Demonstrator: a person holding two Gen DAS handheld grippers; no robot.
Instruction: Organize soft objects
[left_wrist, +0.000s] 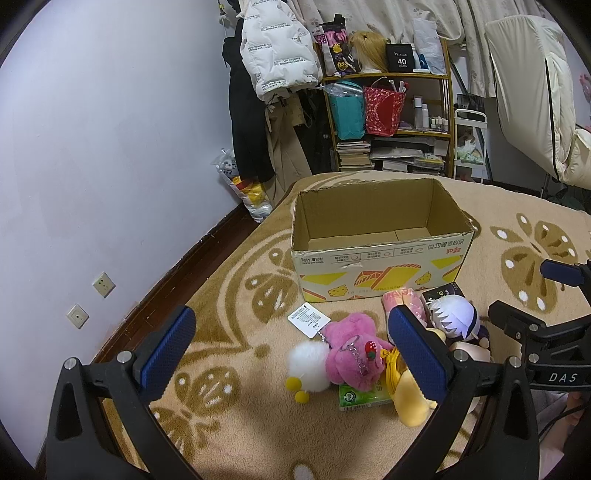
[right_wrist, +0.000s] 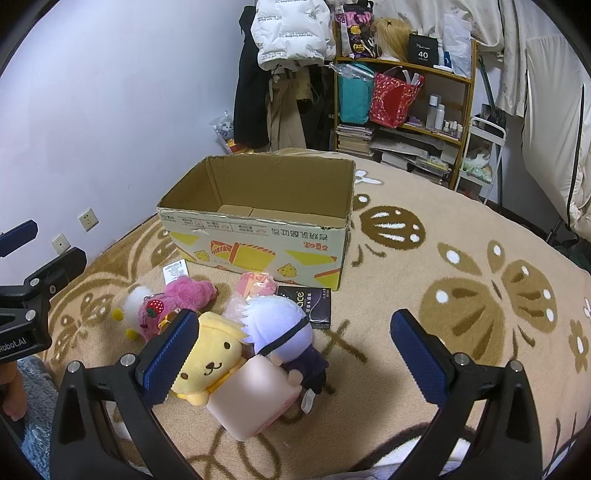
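The left gripper (left_wrist: 291, 354) and the right gripper (right_wrist: 295, 354) are both hovering with jaws spread wide, holding nothing. The soft toys are lying in a cluster on the patterned carpet (right_wrist: 461, 221) just in front of the open cardboard box (right_wrist: 258, 221). A pink plush (left_wrist: 351, 350) with a strawberry charm is lying on a green packet (left_wrist: 364, 397), hiding most of it, its white tag (left_wrist: 308, 319) print too small to read. The yellow dog plush (right_wrist: 210, 362) is sitting partly behind the right gripper's left finger. A pale pink block (right_wrist: 255, 398) is blurred, covering the purple-haired doll (right_wrist: 277, 328). A dark box (right_wrist: 306, 302) is showing "ace". The carton's printing is running upside down.
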